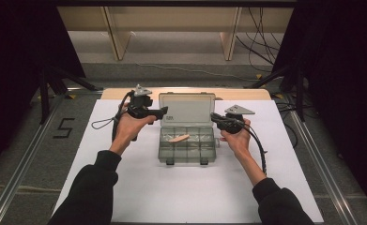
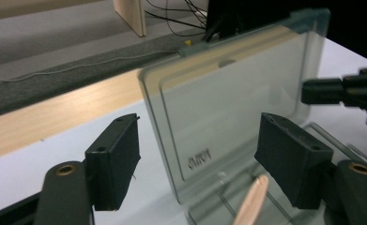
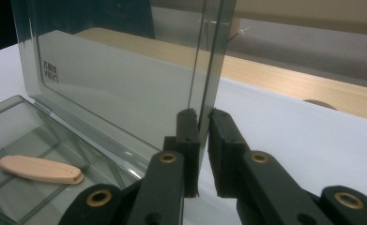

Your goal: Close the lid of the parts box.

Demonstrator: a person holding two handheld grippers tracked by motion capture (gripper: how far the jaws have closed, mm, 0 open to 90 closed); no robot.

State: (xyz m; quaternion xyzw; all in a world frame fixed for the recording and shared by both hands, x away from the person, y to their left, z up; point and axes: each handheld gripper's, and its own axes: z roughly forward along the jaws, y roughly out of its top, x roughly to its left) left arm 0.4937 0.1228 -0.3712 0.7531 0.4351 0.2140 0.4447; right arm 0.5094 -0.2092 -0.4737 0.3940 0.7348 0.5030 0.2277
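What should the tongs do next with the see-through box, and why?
Probably the right tongs should tip the lid down to shut the box. They pinch the lid's edge and hold it upright, the left tongs are open and grip nothing, and the tan piece already lies in a compartment. The left tongs should stay out of the lid's path.

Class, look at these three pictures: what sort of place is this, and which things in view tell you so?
Probably a lab or recording workspace, not a home: a table covered in white, a metal frame rail beside it, loose cables on the floor, and a hand-held claw gripping a clear compartment box.
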